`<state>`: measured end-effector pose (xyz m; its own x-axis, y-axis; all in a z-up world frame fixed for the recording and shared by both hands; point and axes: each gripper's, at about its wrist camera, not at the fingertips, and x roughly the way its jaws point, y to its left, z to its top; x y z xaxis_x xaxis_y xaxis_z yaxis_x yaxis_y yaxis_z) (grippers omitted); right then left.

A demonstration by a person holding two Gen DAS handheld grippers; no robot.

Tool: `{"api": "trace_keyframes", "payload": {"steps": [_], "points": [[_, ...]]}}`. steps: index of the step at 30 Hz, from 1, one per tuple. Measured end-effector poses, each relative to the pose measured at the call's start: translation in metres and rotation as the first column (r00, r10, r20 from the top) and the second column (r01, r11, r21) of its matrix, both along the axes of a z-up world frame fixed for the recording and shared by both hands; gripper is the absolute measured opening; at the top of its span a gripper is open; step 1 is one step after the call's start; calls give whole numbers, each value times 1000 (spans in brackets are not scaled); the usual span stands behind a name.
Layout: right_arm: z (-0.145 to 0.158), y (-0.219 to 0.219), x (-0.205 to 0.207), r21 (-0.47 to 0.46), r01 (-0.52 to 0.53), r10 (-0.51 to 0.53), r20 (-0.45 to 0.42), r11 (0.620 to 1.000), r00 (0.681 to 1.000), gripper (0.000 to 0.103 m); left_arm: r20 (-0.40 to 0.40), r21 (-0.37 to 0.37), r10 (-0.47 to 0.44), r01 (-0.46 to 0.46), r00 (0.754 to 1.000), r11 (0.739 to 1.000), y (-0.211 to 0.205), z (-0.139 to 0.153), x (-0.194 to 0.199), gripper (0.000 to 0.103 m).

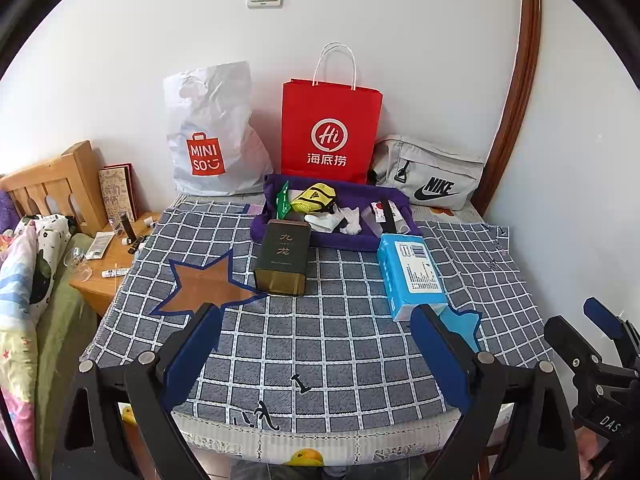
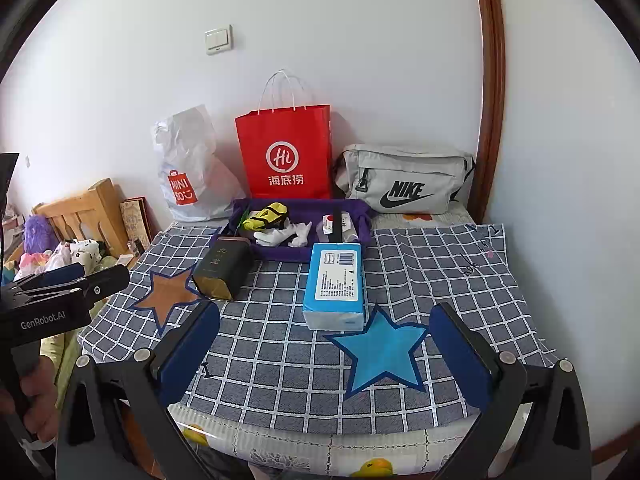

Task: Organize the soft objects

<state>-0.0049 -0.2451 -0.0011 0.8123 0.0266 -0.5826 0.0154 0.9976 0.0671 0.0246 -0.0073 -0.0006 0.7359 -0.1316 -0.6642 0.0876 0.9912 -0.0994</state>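
A purple tray (image 1: 276,229) (image 2: 280,254) at the back of the checked tablecloth holds a yellow-black pouch (image 1: 314,199) (image 2: 268,216), white soft items (image 1: 340,220) (image 2: 288,234) and a small packet (image 2: 334,222). A blue tissue pack (image 1: 412,276) (image 2: 336,284) lies in front of it. A dark tea tin (image 1: 282,258) (image 2: 222,270) lies at its left. My left gripper (image 1: 316,344) is open and empty over the near table edge. My right gripper (image 2: 326,344) is open and empty above a blue star patch (image 2: 380,350).
A Miniso plastic bag (image 1: 212,136) (image 2: 186,172), a red paper bag (image 1: 330,132) (image 2: 286,156) and a grey Nike bag (image 1: 432,178) (image 2: 404,180) stand against the wall. A brown star patch (image 1: 200,284) (image 2: 168,292) is at the left. A wooden nightstand (image 1: 100,264) and bed lie left.
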Motion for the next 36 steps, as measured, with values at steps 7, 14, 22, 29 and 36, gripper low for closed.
{"api": "trace_keyframes", "payload": {"steps": [7, 14, 22, 29, 36], "points": [[1, 0, 0, 0, 0, 0, 2, 1000, 1000, 103, 4, 2, -3, 3, 1000, 1000, 0, 1, 0, 96], [1, 0, 0, 0, 2, -2, 1, 1000, 1000, 103, 5, 2, -1, 1, 1000, 1000, -1, 1, -1, 96], [3, -2, 0, -2, 3, -3, 4, 1000, 1000, 103, 7, 3, -2, 2, 1000, 1000, -2, 2, -1, 96], [4, -3, 1, 1, 5, -5, 6, 1000, 1000, 103, 7, 3, -2, 2, 1000, 1000, -3, 3, -1, 96], [5, -3, 1, 2, 8, -8, 5, 1000, 1000, 103, 5, 3, 1, -1, 1000, 1000, -3, 3, -1, 96]]}}
